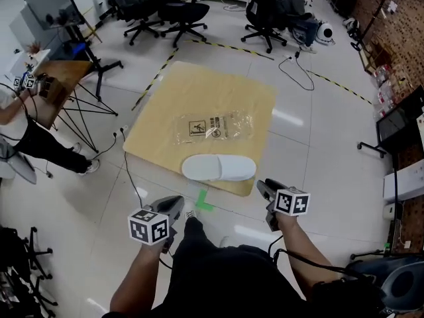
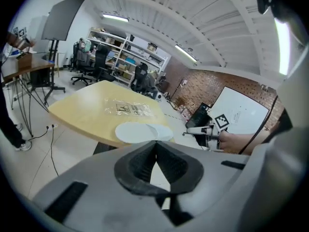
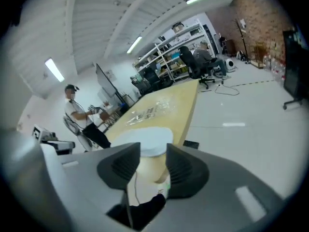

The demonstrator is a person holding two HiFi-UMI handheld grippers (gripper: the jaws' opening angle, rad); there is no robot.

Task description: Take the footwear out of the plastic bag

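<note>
My left tool (image 1: 177, 203), pinched shut on nothing, and right tool (image 1: 264, 187), jaws half apart and empty, hang short of the counter (image 1: 165, 111). The white slippers (image 1: 218, 167) lie near its front edge, clear of the flat plastic bag (image 1: 215, 126). Removal looks finished; I judge that I need only keep clear.

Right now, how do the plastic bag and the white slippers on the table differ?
The plastic bag is clear with dark print; the white slippers are plain, opaque white. The plastic bag lies flat near the middle of the table; the white slippers sit by its near edge. Both rest on the table, apart.
</note>
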